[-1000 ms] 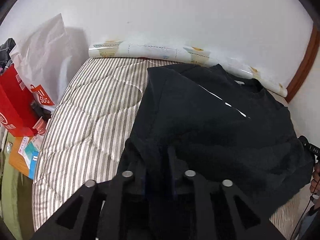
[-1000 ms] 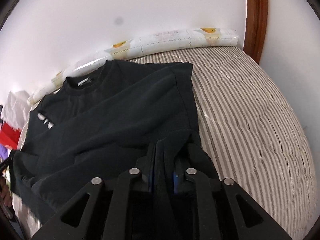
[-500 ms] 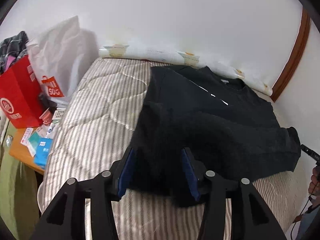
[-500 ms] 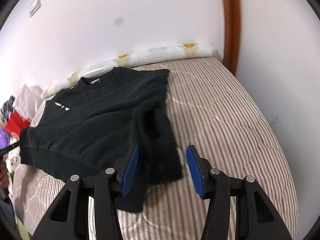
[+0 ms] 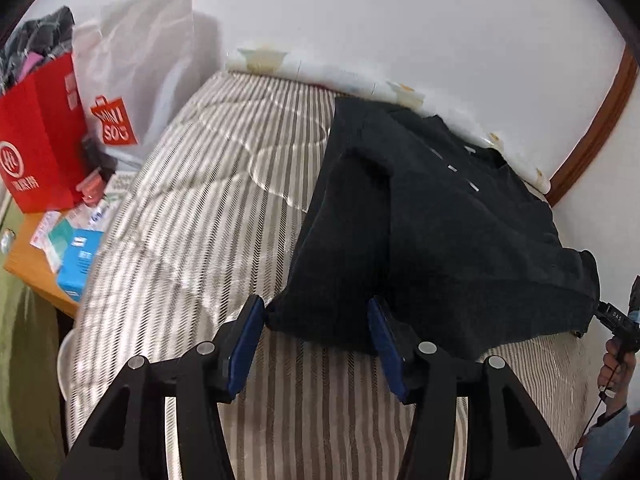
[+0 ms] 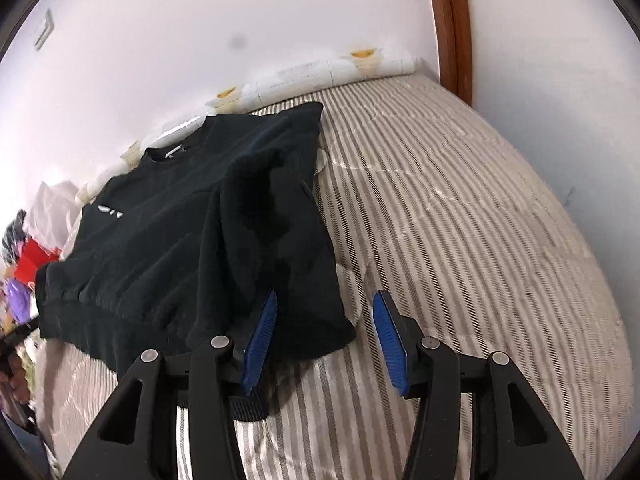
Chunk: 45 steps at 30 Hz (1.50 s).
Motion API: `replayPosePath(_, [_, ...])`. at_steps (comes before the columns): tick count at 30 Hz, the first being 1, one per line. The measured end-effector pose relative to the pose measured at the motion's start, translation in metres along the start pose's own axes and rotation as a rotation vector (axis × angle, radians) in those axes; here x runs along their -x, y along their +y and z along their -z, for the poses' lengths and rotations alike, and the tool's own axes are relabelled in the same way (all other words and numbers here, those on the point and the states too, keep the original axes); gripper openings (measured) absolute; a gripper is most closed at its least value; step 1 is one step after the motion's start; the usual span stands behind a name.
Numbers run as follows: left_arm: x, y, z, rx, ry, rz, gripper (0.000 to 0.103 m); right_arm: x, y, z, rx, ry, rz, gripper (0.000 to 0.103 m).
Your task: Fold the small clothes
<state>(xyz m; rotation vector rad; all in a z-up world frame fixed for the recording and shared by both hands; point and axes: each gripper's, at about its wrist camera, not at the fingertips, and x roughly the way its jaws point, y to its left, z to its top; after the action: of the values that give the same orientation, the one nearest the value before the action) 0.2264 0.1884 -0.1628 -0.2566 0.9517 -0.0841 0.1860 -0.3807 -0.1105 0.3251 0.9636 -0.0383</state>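
A black sweatshirt lies on the striped bed cover, collar toward the wall, with both sleeves folded in over its body. My left gripper is open and empty, just short of the left folded sleeve's cuff end. The sweatshirt also shows in the right wrist view. My right gripper is open and empty above the near end of the right folded sleeve, whose edge lies between the blue pads.
A rolled patterned mat lies along the wall at the bed's head. A red bag, a white shopping bag and small boxes sit on a stand left of the bed. A brown door frame stands right.
Both grippers were shut on the sleeve ends a second ago. They have let go, opened, and drawn back toward the near edge of the bed, leaving the sleeves folded on the sweatshirt.
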Motion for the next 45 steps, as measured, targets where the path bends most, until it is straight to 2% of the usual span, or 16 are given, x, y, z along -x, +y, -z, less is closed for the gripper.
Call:
replayPosePath(5, [-0.018,-0.003,0.000,0.013,0.003,0.015,0.050,-0.014,-0.007,-0.007,-0.056,0.015,-0.031,0.060])
replayPosePath(9, [-0.020,-0.007,-0.002,0.014,-0.003,0.015,0.047,-0.024,-0.012,-0.009,-0.120,0.012,-0.083,0.060])
replayPosePath(10, [-0.020,-0.006,-0.002,0.013,0.000,0.022,0.044,-0.025,-0.011,-0.010,-0.118,0.004,-0.085,0.059])
replayPosePath(11, [-0.019,-0.006,-0.002,0.013,0.003,0.026,0.040,-0.026,-0.009,-0.010,-0.110,0.003,-0.100,0.049])
replayPosePath(12, [-0.019,-0.006,-0.001,0.016,0.006,0.027,0.037,-0.026,-0.007,-0.009,-0.112,0.005,-0.148,0.030])
replayPosePath(13, [-0.018,-0.006,0.000,0.023,0.009,0.030,0.029,-0.025,-0.006,-0.009,-0.121,0.004,-0.171,0.027])
replayPosePath(14, [-0.016,-0.007,0.001,0.029,0.012,0.039,0.021,-0.022,-0.002,-0.008,-0.114,-0.010,-0.149,0.023])
replayPosePath(18, [-0.005,-0.014,0.004,0.022,-0.002,0.019,0.016,-0.006,0.016,-0.001,-0.031,-0.058,-0.076,0.016])
replayPosePath(25, [0.023,-0.017,0.023,0.057,0.003,0.030,0.015,0.029,0.013,0.018,-0.034,-0.071,-0.091,0.015])
replayPosePath(34, [0.064,-0.029,0.080,-0.002,0.022,0.020,0.015,0.067,-0.001,0.061,-0.021,-0.048,-0.071,0.016])
replayPosePath(37, [0.073,-0.031,0.095,-0.022,0.032,0.016,0.015,0.072,-0.002,0.073,-0.008,-0.039,-0.048,0.016])
replayPosePath(41, [0.075,-0.031,0.101,-0.031,0.049,-0.013,0.021,0.078,-0.006,0.083,-0.048,0.000,0.006,0.027])
replayPosePath(45, [0.080,-0.031,0.104,-0.041,0.056,-0.028,0.025,0.100,0.003,0.094,-0.004,-0.043,0.094,0.030])
